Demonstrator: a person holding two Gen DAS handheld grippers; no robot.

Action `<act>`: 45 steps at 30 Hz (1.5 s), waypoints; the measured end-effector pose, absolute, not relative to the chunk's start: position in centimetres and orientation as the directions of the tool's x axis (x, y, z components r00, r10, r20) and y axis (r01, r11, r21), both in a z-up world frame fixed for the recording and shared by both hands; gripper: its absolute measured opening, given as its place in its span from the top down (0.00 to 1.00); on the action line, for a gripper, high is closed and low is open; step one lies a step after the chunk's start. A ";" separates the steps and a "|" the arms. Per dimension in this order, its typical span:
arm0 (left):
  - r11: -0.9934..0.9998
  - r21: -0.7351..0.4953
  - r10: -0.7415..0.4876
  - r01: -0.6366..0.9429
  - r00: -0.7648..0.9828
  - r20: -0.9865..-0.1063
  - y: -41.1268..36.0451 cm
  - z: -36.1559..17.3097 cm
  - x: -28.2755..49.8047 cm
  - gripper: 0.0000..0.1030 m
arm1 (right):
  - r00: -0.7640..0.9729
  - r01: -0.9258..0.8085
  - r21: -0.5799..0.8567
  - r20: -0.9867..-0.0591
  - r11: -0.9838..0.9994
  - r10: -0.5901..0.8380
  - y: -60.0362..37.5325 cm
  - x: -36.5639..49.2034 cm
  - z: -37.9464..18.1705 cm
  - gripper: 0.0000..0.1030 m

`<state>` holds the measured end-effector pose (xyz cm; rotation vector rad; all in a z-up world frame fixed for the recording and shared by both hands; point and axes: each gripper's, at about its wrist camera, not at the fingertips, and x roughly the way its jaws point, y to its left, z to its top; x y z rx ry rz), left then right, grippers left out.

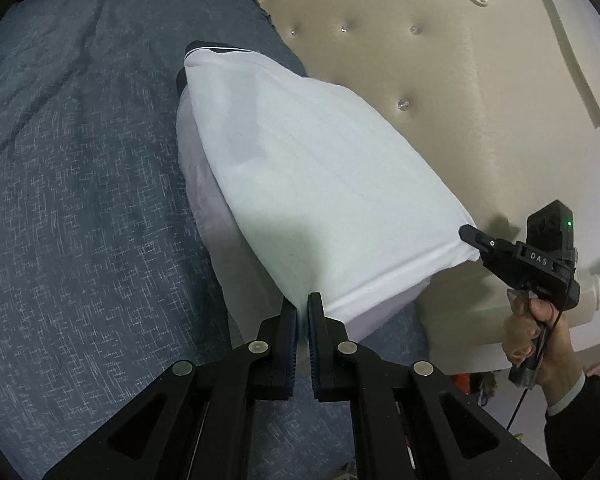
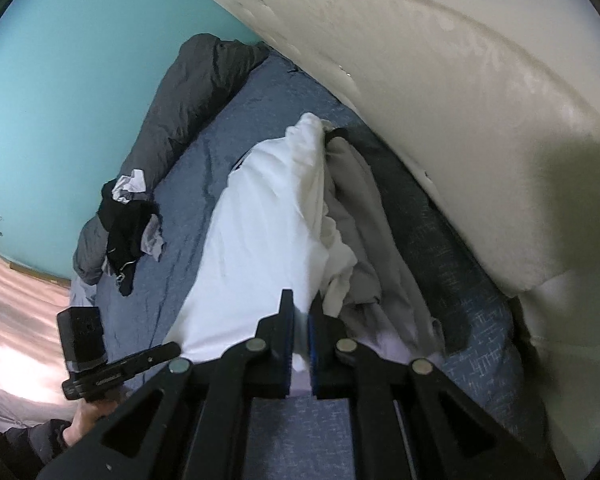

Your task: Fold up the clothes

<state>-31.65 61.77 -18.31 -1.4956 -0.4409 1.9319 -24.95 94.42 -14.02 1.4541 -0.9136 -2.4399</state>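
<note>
White garment (image 1: 320,184), folded over on itself, lies on the blue-grey bed cover (image 1: 80,200) close along the cream tufted headboard (image 1: 440,80). A dark trimmed edge shows at its far end. I have both tools on its near edge. My left tool (image 1: 302,308) is closed narrow on a pinch of the white cloth at the near left corner; the fabric puckers between the pads. My right tool (image 2: 301,312) is likewise clamped on white cloth at the near right corner, jaws almost together. In the left wrist view the right tool's tip sits at that corner, a hand (image 1: 532,332) with a dark sleeve gripping its handle. In the right wrist view, a grey crumpled garment (image 2: 364,232) lies just right of the white one, touching it. Far left on the bed: a black and pale heap of clothes (image 2: 132,220) beside a dark grey quilt (image 2: 188,96) along the teal wall (image 2: 60,100).
</note>
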 end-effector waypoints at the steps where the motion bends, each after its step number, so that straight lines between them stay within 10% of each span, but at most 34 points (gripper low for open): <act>1: -0.731 -0.620 0.671 -0.286 -0.139 -0.728 61.7 -18.2 -31.5 0.95 | -0.514 -0.165 0.574 -0.744 -0.802 -0.427 94.4 -24.8 -13.9 0.95; 20: -0.750 -0.597 0.634 -0.283 -0.052 -0.772 64.2 -23.7 -30.4 0.94 | -0.507 -0.261 0.520 -0.791 -0.813 -0.343 96.0 -22.8 -19.8 0.90; 28: -0.775 -0.574 0.618 -0.266 -0.122 -0.777 61.7 -21.6 -32.1 0.63 | -0.597 -0.260 0.503 -0.755 -0.824 -0.272 97.7 -21.3 -17.0 0.87; 45: -0.782 -0.491 0.580 -0.385 -0.159 -0.799 65.1 -22.2 -31.7 0.63 | -0.551 -0.050 0.284 -0.808 -0.957 -0.211 90.7 -25.7 -17.7 0.85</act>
